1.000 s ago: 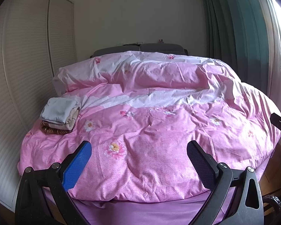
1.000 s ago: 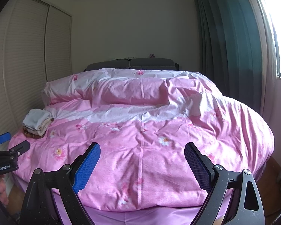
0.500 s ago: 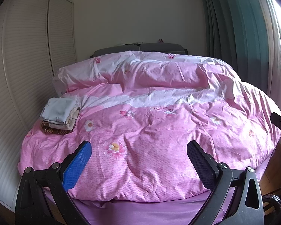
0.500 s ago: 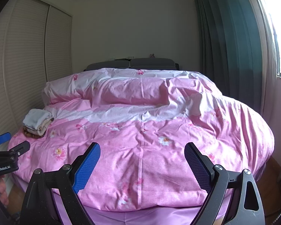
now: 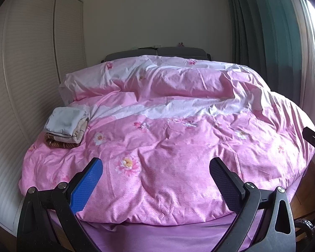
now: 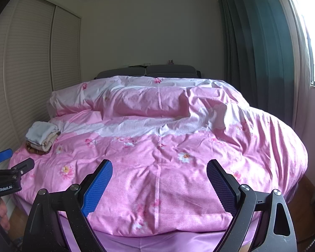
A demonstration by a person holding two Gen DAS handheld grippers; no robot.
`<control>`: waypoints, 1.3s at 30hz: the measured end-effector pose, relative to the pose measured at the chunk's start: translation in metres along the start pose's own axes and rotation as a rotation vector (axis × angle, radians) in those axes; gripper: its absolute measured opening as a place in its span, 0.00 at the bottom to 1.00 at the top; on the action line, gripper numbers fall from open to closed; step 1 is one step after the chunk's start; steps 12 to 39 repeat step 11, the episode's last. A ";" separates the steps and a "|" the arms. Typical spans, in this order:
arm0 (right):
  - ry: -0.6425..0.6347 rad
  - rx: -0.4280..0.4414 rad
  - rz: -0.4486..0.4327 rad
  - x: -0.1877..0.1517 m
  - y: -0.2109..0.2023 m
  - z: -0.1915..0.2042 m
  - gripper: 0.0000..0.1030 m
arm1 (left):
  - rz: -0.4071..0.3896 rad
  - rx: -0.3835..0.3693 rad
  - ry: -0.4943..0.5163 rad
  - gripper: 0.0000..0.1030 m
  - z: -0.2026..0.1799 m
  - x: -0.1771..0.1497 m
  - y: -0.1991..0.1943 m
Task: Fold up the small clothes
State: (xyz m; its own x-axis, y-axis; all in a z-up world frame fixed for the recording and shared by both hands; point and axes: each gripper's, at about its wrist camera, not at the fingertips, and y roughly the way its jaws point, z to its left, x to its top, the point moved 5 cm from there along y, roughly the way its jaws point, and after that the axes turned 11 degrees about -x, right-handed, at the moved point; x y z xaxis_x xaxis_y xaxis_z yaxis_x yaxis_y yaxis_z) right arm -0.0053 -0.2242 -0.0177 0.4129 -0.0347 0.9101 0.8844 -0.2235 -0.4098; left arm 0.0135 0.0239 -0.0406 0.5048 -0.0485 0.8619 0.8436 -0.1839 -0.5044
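Observation:
A small stack of folded clothes point(image 5: 66, 127), pale grey on top with beige and brown pieces under it, lies at the left edge of the bed; the right wrist view shows the stack point(image 6: 42, 137) too. My left gripper point(image 5: 156, 168) hangs open over the foot of the bed, nothing between its blue pads. My right gripper point(image 6: 159, 169) is open as well, held above the foot of the bed with nothing in it. Both stand well short of the stack. The left gripper point(image 6: 9, 163) also shows at the left edge of the right wrist view.
A pink flowered duvet point(image 5: 178, 138) covers the whole bed, with a grey headboard point(image 5: 157, 53) behind. White louvred wardrobe doors point(image 5: 31, 73) line the left side. Dark green curtains point(image 6: 258, 52) and a window stand at the right. Wooden floor point(image 6: 304, 210) shows at the bed's right.

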 end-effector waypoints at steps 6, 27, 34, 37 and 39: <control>0.002 -0.004 0.001 -0.001 0.001 0.000 0.89 | -0.015 0.015 0.024 1.00 -0.003 -0.002 0.000; 0.000 -0.002 0.003 -0.003 0.001 0.002 0.89 | 0.017 0.012 0.010 1.00 -0.005 -0.002 0.008; 0.000 -0.002 0.003 -0.003 0.001 0.002 0.89 | 0.017 0.012 0.010 1.00 -0.005 -0.002 0.008; 0.000 -0.002 0.003 -0.003 0.001 0.002 0.89 | 0.017 0.012 0.010 1.00 -0.005 -0.002 0.008; 0.000 -0.002 0.003 -0.003 0.001 0.002 0.89 | 0.017 0.012 0.010 1.00 -0.005 -0.002 0.008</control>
